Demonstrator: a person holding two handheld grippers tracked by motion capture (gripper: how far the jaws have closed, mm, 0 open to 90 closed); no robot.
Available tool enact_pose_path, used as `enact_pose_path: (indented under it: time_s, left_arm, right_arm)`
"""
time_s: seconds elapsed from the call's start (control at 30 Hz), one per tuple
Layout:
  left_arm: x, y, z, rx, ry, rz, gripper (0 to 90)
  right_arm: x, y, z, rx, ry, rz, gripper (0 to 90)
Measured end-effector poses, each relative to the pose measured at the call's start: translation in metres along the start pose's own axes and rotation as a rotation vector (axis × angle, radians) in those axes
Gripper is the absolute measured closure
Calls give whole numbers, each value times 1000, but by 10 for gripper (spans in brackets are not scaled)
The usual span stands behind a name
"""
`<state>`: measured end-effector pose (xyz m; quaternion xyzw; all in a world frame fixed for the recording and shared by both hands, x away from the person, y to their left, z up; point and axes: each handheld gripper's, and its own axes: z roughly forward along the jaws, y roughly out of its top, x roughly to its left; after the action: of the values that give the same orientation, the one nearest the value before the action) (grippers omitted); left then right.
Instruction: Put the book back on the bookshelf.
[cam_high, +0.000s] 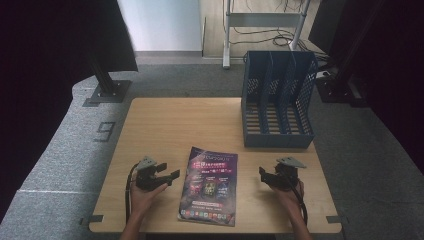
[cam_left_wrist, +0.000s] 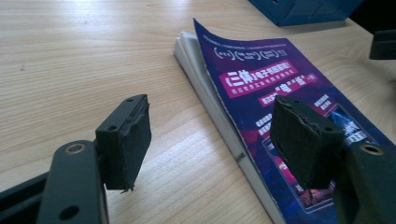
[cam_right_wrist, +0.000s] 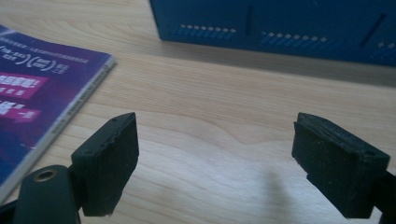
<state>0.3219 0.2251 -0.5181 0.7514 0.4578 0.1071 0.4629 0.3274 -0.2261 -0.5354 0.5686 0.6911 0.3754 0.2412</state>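
On the high view, the left gripper (cam_high: 170, 175) is seen near the front-left part of the table (cam_high: 165, 120), held in the person's left hand (cam_high: 145, 196), with its jaws pointed toward the magazine (cam_high: 210, 185) and just beside that magazine's left edge without touching it. In the left gripper view, the jaws are shown spread wide with nothing between the pads (cam_left_wrist: 135, 140); bare wood is seen through the gap, and the magazine's pale page edges and purple cover lie behind and under the right-hand jaw. The cover's far corner is seen curled slightly upward in that view. The magazine is laid flat at the middle of the table's front edge, its long side running from that edge toward the centre, slightly tilted, with its near end close to the front edge. Further right, the right gripper (cam_high: 264, 176) is held in the right hand (cam_high: 291, 196) near the front-right part of the table, its jaws turned toward the magazine's right edge and set a little apart from it. In the right gripper view, these jaws are likewise shown wide apart and empty, with wood grain between the pads (cam_right_wrist: 116, 158), the magazine's spine at the left. At the back-right corner of the table, a blue file rack (cam_high: 277, 100) with perforated dividers is stood upright, well apart from both grippers; its front wall is seen across the top of the right gripper view.
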Motion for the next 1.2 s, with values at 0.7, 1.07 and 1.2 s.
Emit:
enact_pose_path:
  time_s: [0.7,1.07,1.2]
  left_arm:
    - [-19,-7,-9,40,57,88,291]
    - [-14,0,0,46,45,82,290]
    - [-18,-2,4,58,40,93,290]
  right_arm:
    - [52,9,-15,-51,134,-69,152]
    - [82,23,2,-51,195,-112,162]
    - [86,23,6,-40,213,-86,162]
